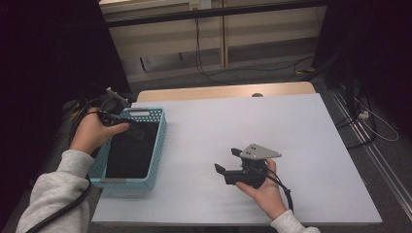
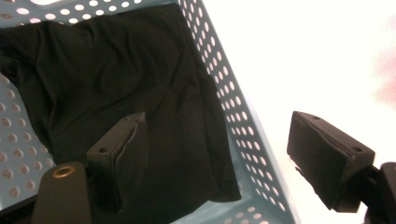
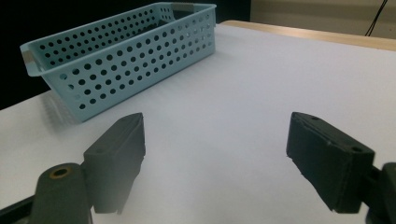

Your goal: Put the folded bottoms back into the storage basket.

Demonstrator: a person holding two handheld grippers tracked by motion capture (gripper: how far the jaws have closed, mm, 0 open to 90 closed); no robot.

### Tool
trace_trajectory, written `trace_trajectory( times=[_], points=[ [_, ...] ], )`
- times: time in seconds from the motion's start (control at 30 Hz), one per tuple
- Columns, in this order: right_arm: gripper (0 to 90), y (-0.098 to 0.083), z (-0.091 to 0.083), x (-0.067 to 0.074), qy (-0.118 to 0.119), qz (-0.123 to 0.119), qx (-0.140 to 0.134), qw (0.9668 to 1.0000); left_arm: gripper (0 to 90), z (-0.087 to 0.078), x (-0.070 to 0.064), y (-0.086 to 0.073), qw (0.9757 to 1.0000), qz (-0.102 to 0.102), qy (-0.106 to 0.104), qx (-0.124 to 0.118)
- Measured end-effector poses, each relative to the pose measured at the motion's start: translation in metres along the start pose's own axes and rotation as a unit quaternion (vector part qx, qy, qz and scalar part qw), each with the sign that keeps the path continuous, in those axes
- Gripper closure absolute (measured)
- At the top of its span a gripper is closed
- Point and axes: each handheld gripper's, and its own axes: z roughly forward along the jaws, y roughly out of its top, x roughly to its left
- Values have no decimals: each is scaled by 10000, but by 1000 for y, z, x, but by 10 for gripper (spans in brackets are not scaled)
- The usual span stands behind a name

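A black cloth (image 2: pixel 116 84) lies inside the light-blue perforated basket (image 1: pixel 158 141) at the table's (image 1: pixel 301 126) left; left gripper (image 2: pixel 217 154) above it, jaws apart, empty; right gripper (image 1: pixel 228 160) mid-table, jaws apart.

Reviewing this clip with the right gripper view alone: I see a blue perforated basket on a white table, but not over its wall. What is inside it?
Observer: A black cloth lies crumpled in the basket, covering most of its floor.
Operator: Where is the other hand-held gripper?
Observer: The left hand-held gripper hangs over the basket's far end, one jaw above the cloth and the other past the wall, over the table.
Operator: Is it gripping the cloth?
Observer: No, its jaws stand wide open and nothing is between the pads.
Operator: And my own gripper from above?
Observer: The right hand-held gripper is low over the table's near middle, open, pointing toward the basket.
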Motion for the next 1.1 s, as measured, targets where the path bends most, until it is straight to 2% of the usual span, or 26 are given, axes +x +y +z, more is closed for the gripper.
trace_trajectory(
  times=[0.13, 0.2, 0.4, 0.47, 0.5, 0.53, 0.73, 0.87, 0.93, 1.1],
  points=[
    [194, -4, -5, -6, -29, 41, 38, 10000, 208, 8, 2, -6, 10000, -34, -62, -17],
    [194, -6, -8, -9, -48, 64, 51, 10000, 208, 10, -1, -6, 9999, 49, -100, -48],
    [191, -10, -17, -20, -114, 66, 113, 9998, 201, 16, -16, -7, 9991, 206, -325, -152],
    [191, -11, -22, -23, -133, 87, 121, 9998, 197, 17, -20, -7, 9987, 331, -349, -149],
    [191, -12, -23, -24, -139, 82, 122, 9998, 196, 18, -23, -7, 9986, 323, -381, -148],
    [191, -12, -25, -25, -155, 85, 128, 9998, 194, 19, -26, -7, 9982, 418, -425, -119],
    [190, -15, -35, -33, -189, 119, 164, 9996, 192, 22, -41, -7, 9972, 477, -517, -254],
    [190, -17, -40, -37, -212, 166, 170, 9995, 190, 24, -47, -7, 9960, 644, -580, -219],
    [189, -18, -41, -39, -210, 170, 183, 9995, 190, 26, -51, -8, 9958, 612, -624, -275],
    [188, -20, -45, -43, -217, 158, 229, 9994, 187, 32, -59, -9, 9943, 758, -710, -257]
  ],
)
